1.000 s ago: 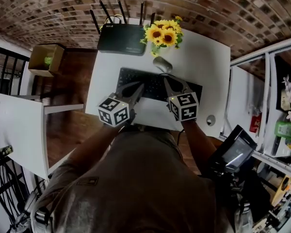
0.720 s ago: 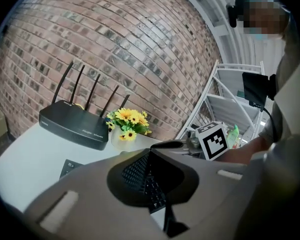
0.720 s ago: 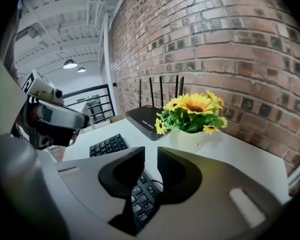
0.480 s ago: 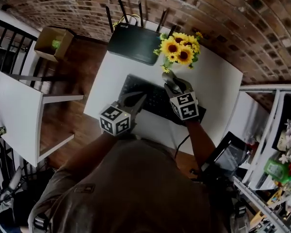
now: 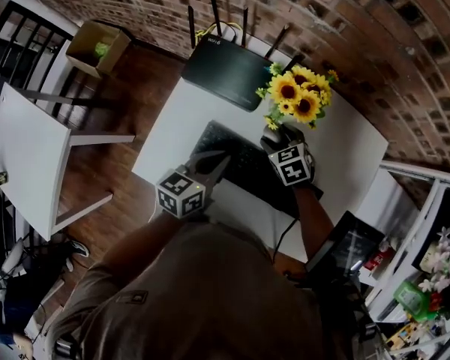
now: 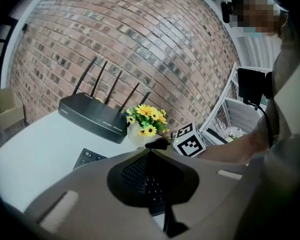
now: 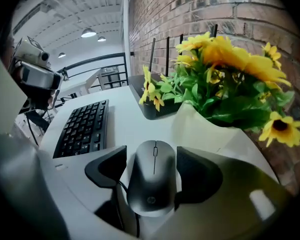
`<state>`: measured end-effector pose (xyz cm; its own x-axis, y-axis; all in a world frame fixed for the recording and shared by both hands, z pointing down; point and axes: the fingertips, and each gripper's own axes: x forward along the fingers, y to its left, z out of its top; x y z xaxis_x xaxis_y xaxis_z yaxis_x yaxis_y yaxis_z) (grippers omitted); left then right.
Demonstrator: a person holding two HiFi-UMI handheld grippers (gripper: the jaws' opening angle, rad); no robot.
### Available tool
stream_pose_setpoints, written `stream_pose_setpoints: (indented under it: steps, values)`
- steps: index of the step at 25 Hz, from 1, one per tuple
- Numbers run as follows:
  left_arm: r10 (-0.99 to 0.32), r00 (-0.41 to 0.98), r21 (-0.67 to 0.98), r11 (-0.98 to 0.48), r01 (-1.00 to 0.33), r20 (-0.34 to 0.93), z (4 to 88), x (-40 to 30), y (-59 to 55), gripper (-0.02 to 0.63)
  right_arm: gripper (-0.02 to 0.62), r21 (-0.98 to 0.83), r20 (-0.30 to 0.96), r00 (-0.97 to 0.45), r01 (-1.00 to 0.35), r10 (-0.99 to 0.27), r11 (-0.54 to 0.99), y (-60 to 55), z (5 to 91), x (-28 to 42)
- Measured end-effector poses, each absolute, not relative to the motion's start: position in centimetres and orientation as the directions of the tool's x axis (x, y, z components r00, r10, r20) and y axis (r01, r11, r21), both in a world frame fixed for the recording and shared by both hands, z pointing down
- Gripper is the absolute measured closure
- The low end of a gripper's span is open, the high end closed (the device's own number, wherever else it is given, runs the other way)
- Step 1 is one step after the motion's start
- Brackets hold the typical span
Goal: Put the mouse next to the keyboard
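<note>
The right gripper point(image 5: 280, 136) has left its station over the keyboard point(image 5: 236, 163) and come down at the far side of the white table point(image 5: 172, 126), close under the sunflowers point(image 5: 300, 100). Its jaws, pressed together a second ago, have just been opening and now stand spread wide. The left gripper point(image 6: 150, 151) hangs over the keyboard's near half with jaws together and nothing in them. Judgement: this is the approach to the pick, and the grasp itself is not yet made. The mouse point(image 7: 152, 184) lies flat on the table directly between the right gripper's jaws, its long axis along them and its nose pointing away. The pads flank both sides without visibly pressing. The keyboard lies to that gripper's left, and the vase point(image 7: 205, 129) stands just ahead to its right.
</note>
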<state>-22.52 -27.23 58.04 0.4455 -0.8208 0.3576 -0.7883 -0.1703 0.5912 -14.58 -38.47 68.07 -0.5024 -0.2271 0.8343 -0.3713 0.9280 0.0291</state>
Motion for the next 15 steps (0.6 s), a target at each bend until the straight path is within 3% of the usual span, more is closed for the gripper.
stream_pose_setpoints:
  steps: [15]
  values:
    - [-0.834, 0.418, 0.604, -0.133, -0.785, 0.359, 58.6, -22.4, -27.9, 0.614, 0.279, -0.051, 0.858, -0.499, -0.324, -0.124, 0.945, -38.7, 69.9, -14.2]
